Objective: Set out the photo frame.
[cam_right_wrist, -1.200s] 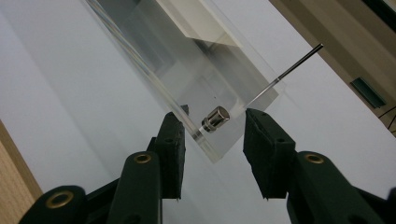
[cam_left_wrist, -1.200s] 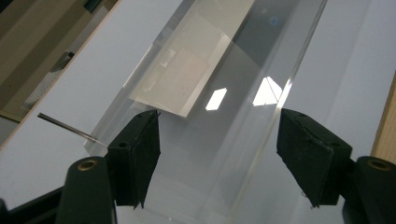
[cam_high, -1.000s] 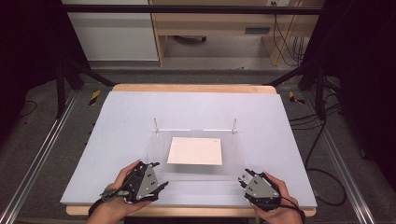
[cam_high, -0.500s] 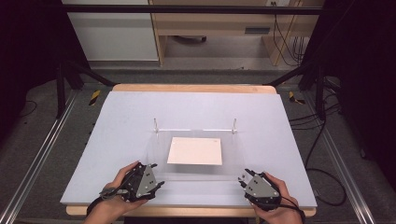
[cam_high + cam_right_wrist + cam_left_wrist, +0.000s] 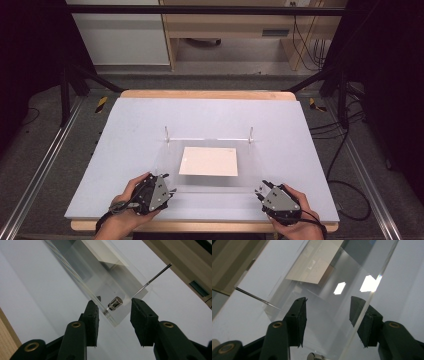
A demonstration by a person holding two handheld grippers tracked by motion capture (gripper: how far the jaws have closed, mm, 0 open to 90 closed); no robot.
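Note:
A clear acrylic plate point(image 5: 210, 186) lies on the pale table over a white sheet point(image 5: 209, 161). My left gripper point(image 5: 170, 185) is at the plate's near left corner. In the left gripper view its jaws point(image 5: 328, 307) have just been closing, with the plate's edge point(image 5: 362, 302) between them and gaps still showing. My right gripper point(image 5: 260, 190) is at the near right corner. Its jaws point(image 5: 113, 308) straddle that corner and a small metal stud point(image 5: 115, 303), with a gap beside the stud.
Two short upright posts point(image 5: 167, 132) point(image 5: 251, 132) stand at the plate's far edge with a thin rod between them. The wooden table edge point(image 5: 200, 226) runs just behind my hands. Black frame legs and cables flank the table.
The left gripper's jaws have drawn closer together around the plate's corner. Both hands and the plate stay where they were.

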